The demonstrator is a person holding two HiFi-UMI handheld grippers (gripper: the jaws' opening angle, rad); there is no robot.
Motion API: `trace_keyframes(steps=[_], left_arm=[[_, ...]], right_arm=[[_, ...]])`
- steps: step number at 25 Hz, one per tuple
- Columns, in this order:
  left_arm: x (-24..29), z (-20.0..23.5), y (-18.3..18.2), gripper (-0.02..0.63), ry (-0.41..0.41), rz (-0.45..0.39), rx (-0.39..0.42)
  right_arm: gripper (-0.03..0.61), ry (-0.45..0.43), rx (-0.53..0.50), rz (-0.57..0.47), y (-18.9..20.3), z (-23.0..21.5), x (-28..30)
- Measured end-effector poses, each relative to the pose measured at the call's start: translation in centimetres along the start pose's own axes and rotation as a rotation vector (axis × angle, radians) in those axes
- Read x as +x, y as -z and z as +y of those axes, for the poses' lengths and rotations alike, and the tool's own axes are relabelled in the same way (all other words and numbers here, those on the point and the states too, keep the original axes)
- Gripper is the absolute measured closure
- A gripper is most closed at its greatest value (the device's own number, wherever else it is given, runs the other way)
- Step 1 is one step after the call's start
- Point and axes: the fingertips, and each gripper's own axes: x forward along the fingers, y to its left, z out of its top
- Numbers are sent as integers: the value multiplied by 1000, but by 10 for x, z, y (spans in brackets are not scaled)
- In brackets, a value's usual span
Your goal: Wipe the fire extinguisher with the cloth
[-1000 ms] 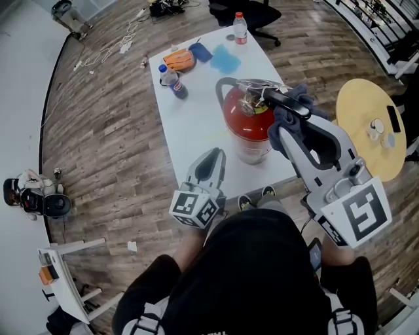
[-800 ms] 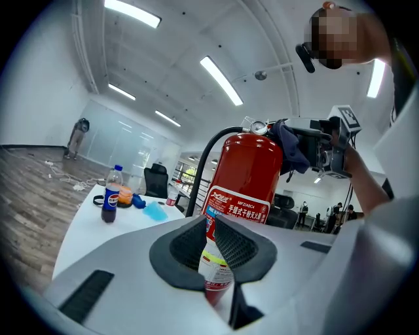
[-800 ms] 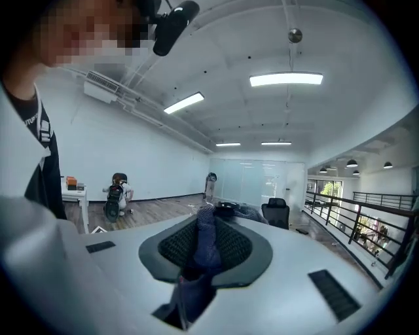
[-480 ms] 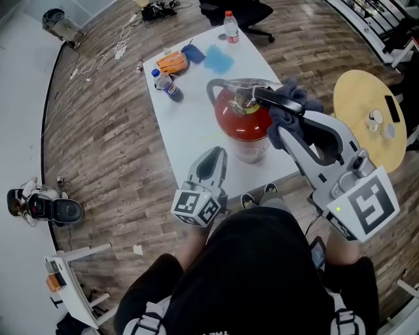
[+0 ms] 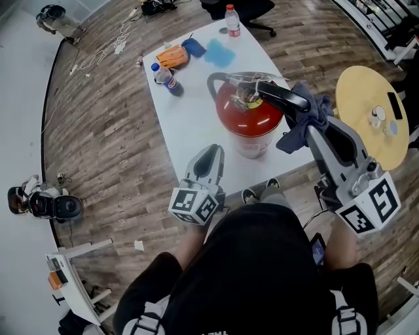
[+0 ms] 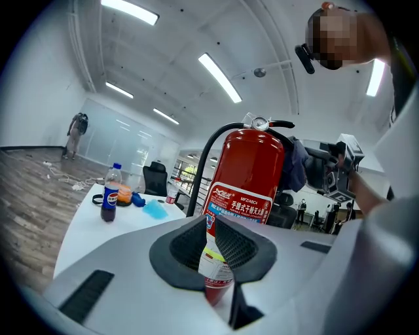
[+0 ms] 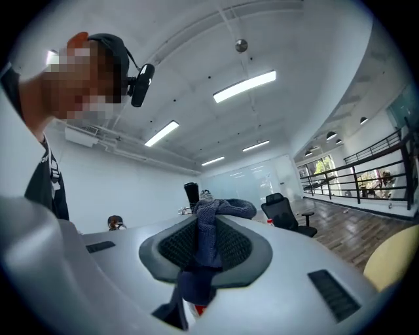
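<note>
A red fire extinguisher (image 5: 249,121) stands upright on the white table (image 5: 190,124), its black handle (image 5: 283,97) pointing right. My right gripper (image 5: 310,131) is shut on a dark blue cloth (image 5: 304,118), which hangs at the extinguisher's right side by the end of the handle. In the right gripper view the cloth (image 7: 208,226) is bunched between the pads of that gripper (image 7: 203,247). My left gripper (image 5: 211,153) hovers over the table's near edge, left of the extinguisher, shut and holding nothing. In the left gripper view the extinguisher (image 6: 245,176) rises just beyond this gripper (image 6: 217,256).
At the table's far end are a cola bottle (image 5: 163,76), an orange object (image 5: 171,57), a light blue cloth (image 5: 219,53) and a water bottle (image 5: 232,19). A round wooden table (image 5: 366,118) stands close on the right. Cables lie on the floor at the far left.
My right gripper has carried the cloth rightward from against the extinguisher's top to beside the handle's end, and has rolled. The left gripper has stayed where it was.
</note>
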Motion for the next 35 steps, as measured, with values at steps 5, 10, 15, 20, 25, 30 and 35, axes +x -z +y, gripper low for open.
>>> trace_keyframes(steps=[5, 10, 15, 20, 25, 30, 35], left_arm=[[1, -1, 2, 555, -2, 5, -7], [6, -1, 9, 555, -21, 25, -6], [14, -3, 12, 555, -57, 41, -5], [26, -14, 11, 555, -82, 48, -1], [34, -22, 10, 560, -135, 60, 7], [32, -26, 6, 560, -193, 84, 27], [37, -22, 6, 560, -242, 82, 22]], right_arm=[[503, 12, 156, -129, -5, -28, 3], [503, -49, 157, -87, 20, -39, 33], [503, -95, 165, -94, 37, -47, 44], [503, -91, 159, 57, 92, -81, 60], [503, -233, 335, 231, 164, -107, 74], [504, -462, 299, 96, 102, -89, 88], [503, -715, 213, -1, 19, -68, 113]])
